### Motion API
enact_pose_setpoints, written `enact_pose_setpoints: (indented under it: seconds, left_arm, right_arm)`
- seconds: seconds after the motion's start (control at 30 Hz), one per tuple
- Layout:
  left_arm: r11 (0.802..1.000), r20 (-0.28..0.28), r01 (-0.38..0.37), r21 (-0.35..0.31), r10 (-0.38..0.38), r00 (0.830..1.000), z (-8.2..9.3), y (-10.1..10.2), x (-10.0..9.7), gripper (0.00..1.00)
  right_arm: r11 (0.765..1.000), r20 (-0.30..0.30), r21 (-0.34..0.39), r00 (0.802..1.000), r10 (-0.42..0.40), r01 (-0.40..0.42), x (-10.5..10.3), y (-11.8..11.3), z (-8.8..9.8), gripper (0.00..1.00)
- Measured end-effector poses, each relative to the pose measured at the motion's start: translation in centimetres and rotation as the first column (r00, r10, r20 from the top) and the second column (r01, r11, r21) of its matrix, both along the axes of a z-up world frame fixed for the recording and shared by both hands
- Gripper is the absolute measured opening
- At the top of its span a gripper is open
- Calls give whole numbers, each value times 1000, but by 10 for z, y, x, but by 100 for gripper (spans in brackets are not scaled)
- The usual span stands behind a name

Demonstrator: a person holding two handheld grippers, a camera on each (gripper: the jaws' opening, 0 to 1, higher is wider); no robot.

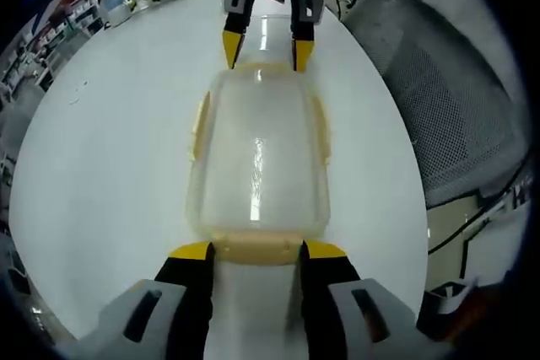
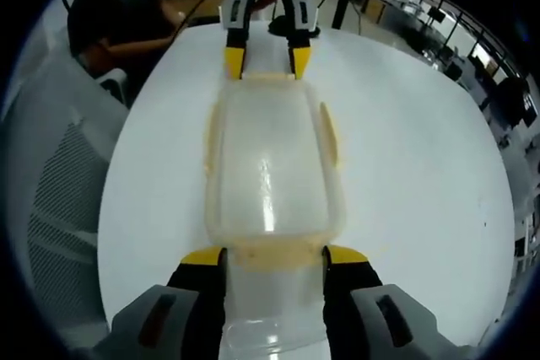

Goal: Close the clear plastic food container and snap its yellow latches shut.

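Clear container lies lid-on in middle of white desk. My left claw and right claw spread wide, released, straddling yellow end latches.

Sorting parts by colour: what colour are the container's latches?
Pale yellow latches, clearest in the right gripper view.

The left gripper had black jaws tipped yellow on grey housings; the right gripper looked alike, perhaps identical.
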State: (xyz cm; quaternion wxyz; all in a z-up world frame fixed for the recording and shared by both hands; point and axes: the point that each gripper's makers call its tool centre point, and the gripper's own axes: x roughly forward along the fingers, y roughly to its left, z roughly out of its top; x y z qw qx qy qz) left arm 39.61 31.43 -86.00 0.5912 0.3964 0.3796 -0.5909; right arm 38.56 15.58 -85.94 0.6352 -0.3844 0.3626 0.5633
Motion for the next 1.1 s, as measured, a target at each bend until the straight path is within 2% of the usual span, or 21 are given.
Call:
enact_pose_setpoints:
  seconds: [0.07, 0.5, 0.77, 1.1]
  left_arm:
    - [1000, 0, 9, 2, -9, 1000, 0, 0, 0, 40]
    - [1000, 1, 15, -3, -15, 1000, 0, -1, 0, 40]
    - [998, 7, 55, -14, -55, 998, 1, -2, -1, 40]
    - [998, 3, 49, -28, -49, 999, 1, -2, -1, 39]
  right_arm:
    - [1000, 3, -3, 1000, 5, -5, 0, -1, 0, 39]
    - [1000, 0, -10, 1000, 16, -16, 0, -1, 0, 39]
    - [1000, -3, -15, 1000, 17, -18, 0, -1, 0, 39]
    - [1000, -5, -19, 1000, 15, -16, 0, -1, 0, 38]
